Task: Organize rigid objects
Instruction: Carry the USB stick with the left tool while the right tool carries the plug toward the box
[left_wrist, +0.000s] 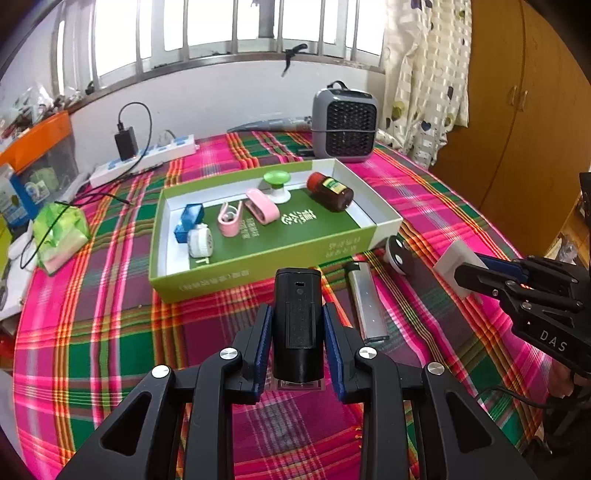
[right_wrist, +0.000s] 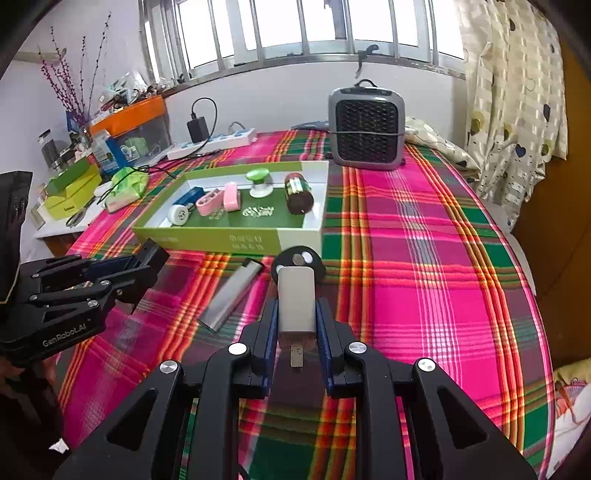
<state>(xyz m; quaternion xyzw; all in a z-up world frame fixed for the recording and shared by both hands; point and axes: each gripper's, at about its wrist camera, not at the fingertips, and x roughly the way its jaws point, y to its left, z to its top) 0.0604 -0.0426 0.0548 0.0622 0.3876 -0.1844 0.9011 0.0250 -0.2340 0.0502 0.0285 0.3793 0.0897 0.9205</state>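
My left gripper (left_wrist: 297, 325) is shut on a black cylindrical device (left_wrist: 297, 317), held above the plaid cloth just in front of the green box (left_wrist: 258, 258). My right gripper (right_wrist: 296, 325) is shut on a white plug adapter (right_wrist: 296, 299), also seen from the left wrist view (left_wrist: 452, 258). The box holds a brown bottle (left_wrist: 330, 191), a green knob (left_wrist: 277, 184), pink clips (left_wrist: 262, 206), a white round piece (left_wrist: 200, 241) and a blue piece (left_wrist: 189, 221). A silver lighter (left_wrist: 365, 302) and a black round disc (left_wrist: 398, 254) lie on the cloth right of the box.
A grey heater (left_wrist: 344, 122) stands behind the box. A white power strip (left_wrist: 144, 157) with a black charger lies at the back left. A green tissue pack (left_wrist: 61, 236) and clutter sit at the left. A wooden wardrobe (left_wrist: 517, 110) stands at the right.
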